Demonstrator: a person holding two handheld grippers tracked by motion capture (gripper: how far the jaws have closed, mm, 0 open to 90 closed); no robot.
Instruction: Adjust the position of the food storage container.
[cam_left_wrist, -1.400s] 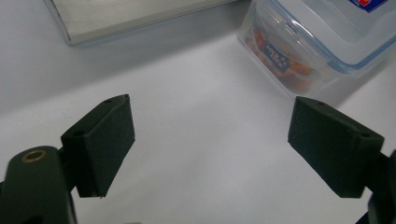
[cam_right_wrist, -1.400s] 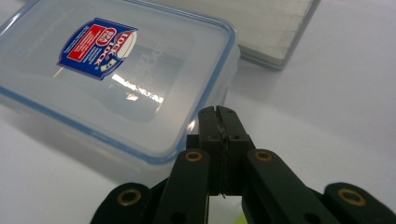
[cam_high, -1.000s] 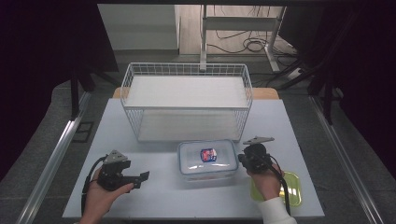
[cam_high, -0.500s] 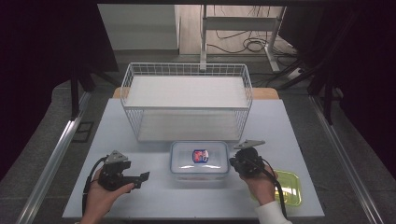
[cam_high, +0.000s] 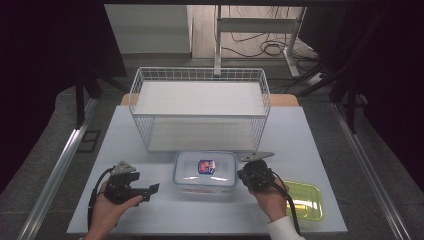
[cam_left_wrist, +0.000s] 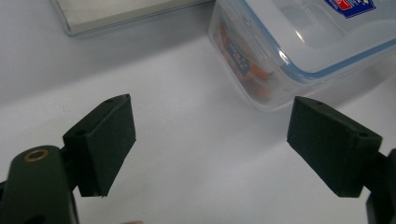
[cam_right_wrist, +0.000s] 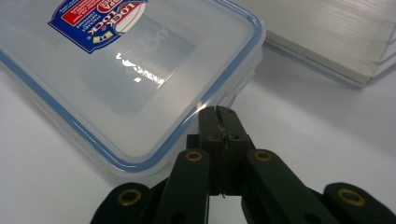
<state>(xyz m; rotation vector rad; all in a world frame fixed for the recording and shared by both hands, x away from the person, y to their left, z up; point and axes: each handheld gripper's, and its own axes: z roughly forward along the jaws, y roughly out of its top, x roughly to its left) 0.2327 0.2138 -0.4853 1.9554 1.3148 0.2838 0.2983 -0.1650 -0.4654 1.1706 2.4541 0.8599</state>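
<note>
A clear lidded container (cam_high: 205, 170) with a blue seal and a red-and-blue label lies on the white table (cam_high: 310, 135), just in front of the wire basket. Something orange shows through the container's (cam_left_wrist: 299, 42) wall. My right gripper (cam_high: 241, 175) is at its right side, shut with nothing between the jaws. In the right gripper view its tip (cam_right_wrist: 218, 112) lies against the rim of the container's lid (cam_right_wrist: 116, 70). My left gripper (cam_high: 151, 190) rests on the table left of the container. It (cam_left_wrist: 210, 121) stands open and holds nothing, a short gap from the container's corner.
A white wire basket (cam_high: 199, 116) with a pale board in it stands behind the container, at mid-table. A yellow-green tray (cam_high: 305, 200) lies at the front right, beside my right hand. The table's front edge is close under both hands.
The container has slid left across the table, with my shut right gripper moving left at its side. More of the yellow-green tray shows now. My left gripper has stayed put.
</note>
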